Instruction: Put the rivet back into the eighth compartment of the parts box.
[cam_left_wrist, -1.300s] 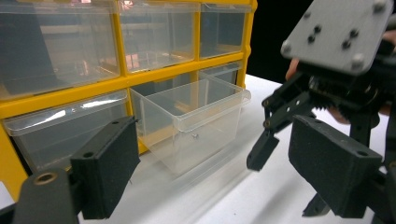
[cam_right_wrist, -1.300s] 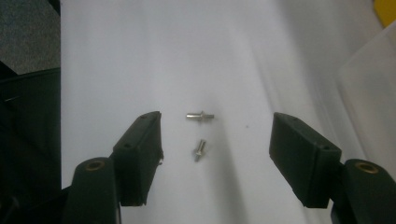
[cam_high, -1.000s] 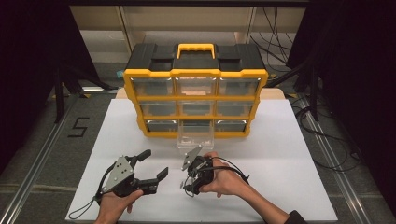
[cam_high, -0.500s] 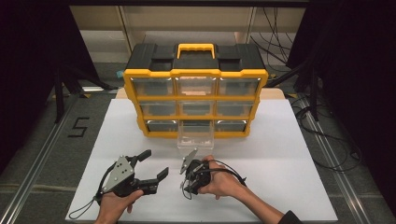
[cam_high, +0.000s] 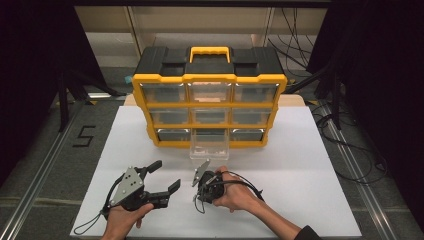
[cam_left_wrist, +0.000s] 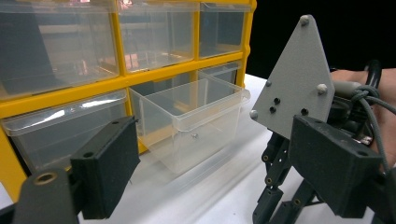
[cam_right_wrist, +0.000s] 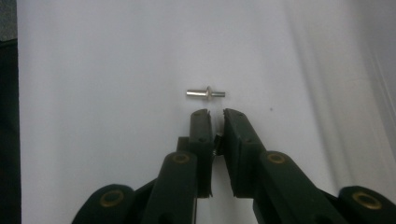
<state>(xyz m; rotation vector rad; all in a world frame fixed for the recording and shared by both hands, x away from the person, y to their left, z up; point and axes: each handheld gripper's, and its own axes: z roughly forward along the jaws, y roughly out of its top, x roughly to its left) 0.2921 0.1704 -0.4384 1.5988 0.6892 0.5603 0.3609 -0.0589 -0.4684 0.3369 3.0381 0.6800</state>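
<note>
In the right gripper view, the right gripper (cam_right_wrist: 215, 114) points down at the white worktop (cam_right_wrist: 102, 93) with its two black fingers (cam_right_wrist: 200, 135) drawn almost together, only a narrow slit left between the pads; they have just been closing. A small dark sliver shows in that slit low between the pads, too small to tell what it is. Just beyond the fingertips, apart from them and lying flat on the worktop, is a small silver pin with a collar (cam_right_wrist: 206, 93), its length running across the view; the fingers do not touch it. In the high view the right hand (cam_high: 239, 192) holds this gripper near the front middle of the worktop, tilted downward. To its left, the left gripper (cam_high: 159, 178) rests low in the left hand (cam_high: 122, 220), its fingers (cam_left_wrist: 105, 170) spread wide with nothing between them and nothing touched. Farther back, a clear plastic drawer (cam_high: 209, 145) stands pulled out from the bottom middle slot of the yellow and black organiser cabinet (cam_high: 210, 77), resting on the worktop; in the left gripper view a small metal part (cam_left_wrist: 193, 136) shows inside it. The other drawers sit closed in the cabinet, whose yellow handle (cam_high: 210, 51) is on top at the far side.
</note>
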